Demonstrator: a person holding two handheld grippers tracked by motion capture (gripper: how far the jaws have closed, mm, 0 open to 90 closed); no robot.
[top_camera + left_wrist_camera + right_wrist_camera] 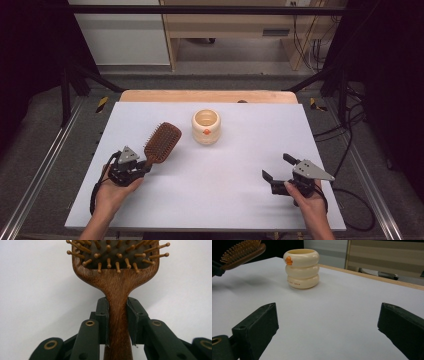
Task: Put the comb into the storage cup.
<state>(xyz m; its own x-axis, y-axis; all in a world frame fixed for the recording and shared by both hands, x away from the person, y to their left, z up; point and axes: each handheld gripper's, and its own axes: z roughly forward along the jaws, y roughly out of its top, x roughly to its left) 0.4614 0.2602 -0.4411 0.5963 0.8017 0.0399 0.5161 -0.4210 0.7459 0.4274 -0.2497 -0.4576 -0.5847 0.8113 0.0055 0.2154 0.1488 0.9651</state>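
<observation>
Hairbrush (161, 142) is already up off the table (225, 200), clamped by its handle in the left gripper (142, 166). From the left gripper view the two black jaws are squeezed snug on the narrow wooden neck just below the paddle head, so that's a solid grip on the brush, not an empty pinch. The head sticks out ahead of the gripper and away from the person, bristles facing up, and the right gripper view catches it hanging clear of the white surface.

Right gripper (276, 168) is just parked low over the table on the other side, jaws spread wide with nothing between them.

My read: the pickup is done and this is the carry step. The cream ringed cup (206, 127) with the little orange mark sits ahead of the brush head and off to its right, near but not touching, and that looks like where the brush is headed. The next move would probably mean swinging over the cup's open mouth and tipping the brush upright. Since the handle is the gripped end, the head would have to go in first, and that might be tight.

Brush itself is dark reddish-brown wood with visible grain, wide paddle head, dark pad, and wooden ball-tipped pins.
</observation>
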